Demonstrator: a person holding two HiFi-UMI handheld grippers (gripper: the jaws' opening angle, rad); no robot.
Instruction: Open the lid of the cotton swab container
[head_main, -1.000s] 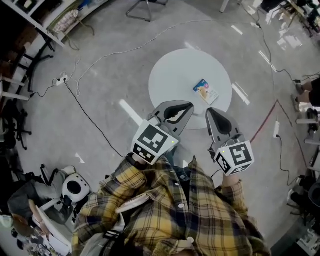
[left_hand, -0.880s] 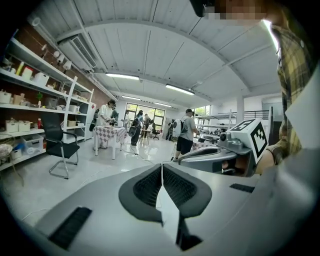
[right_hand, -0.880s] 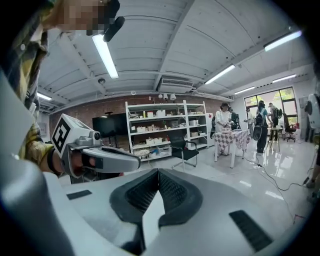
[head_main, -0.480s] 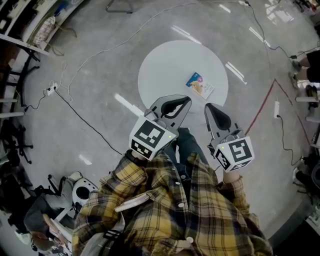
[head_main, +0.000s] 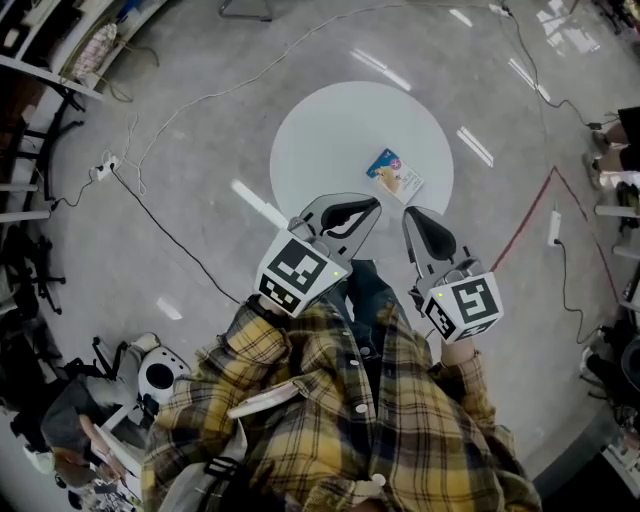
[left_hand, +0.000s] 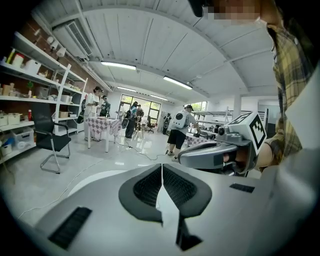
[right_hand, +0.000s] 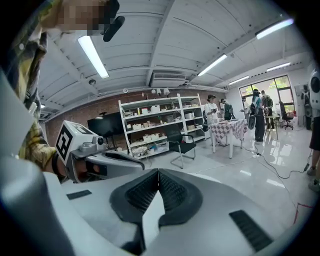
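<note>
The container (head_main: 394, 175) lies on the right part of the round table (head_main: 325, 140), upper centre of the head view. Just below it, at the table's lower edge, the left gripper (head_main: 362, 210) and right gripper (head_main: 418, 222) hover side by side, jaws together and empty.

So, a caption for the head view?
Left gripper and right gripper, both shut, near round table bearing the swab container.

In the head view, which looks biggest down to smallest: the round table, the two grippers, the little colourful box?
1. The round table.
2. The left gripper and right gripper, about alike; nearness to the camera enlarges them.
3. The little colourful box, smallest.
</note>
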